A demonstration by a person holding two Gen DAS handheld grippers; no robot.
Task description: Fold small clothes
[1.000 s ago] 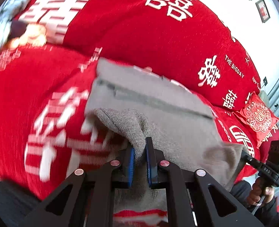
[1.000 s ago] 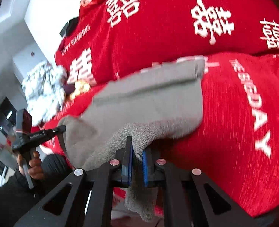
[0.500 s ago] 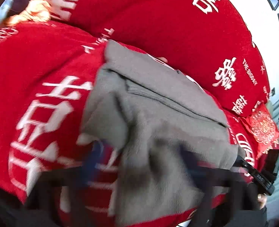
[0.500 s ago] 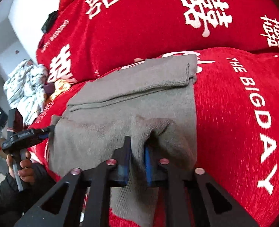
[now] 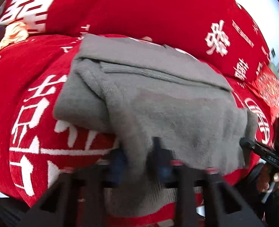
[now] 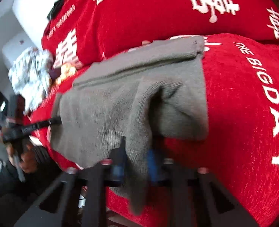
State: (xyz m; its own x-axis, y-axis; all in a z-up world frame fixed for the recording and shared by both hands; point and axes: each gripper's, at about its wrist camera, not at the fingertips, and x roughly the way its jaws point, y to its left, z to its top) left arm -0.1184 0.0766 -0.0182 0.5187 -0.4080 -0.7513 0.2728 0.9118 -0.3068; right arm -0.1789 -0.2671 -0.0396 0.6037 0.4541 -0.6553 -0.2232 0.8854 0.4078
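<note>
Jaws on both grippers stand apart, with grey knit lying between them; blur hides whether any pad touches it, but neither pair looks clamped. By size, the red sofa (image 5: 135, 11) with its white lettering fills both views, its seat cushion (image 6: 243, 98) bearing the task's thing: the grey garment (image 5: 158, 98), lying on the seat with its far edge against the backrest and its near edge hanging over the front of the cushion. A folded band runs across its far part, and a raised ridge of cloth runs toward the right gripper (image 6: 135, 162). The left gripper (image 5: 139, 162) sits at the near hem on the other side.

I judge the step in hand to be the release after laying a fold, the hem being let go at both corners. The next move calls for drawing both grippers clear without dragging the knit, then flattening the ridge and taking a fresh hold for a further fold. The overhanging hem could slide off the cushion if tugged.
</note>
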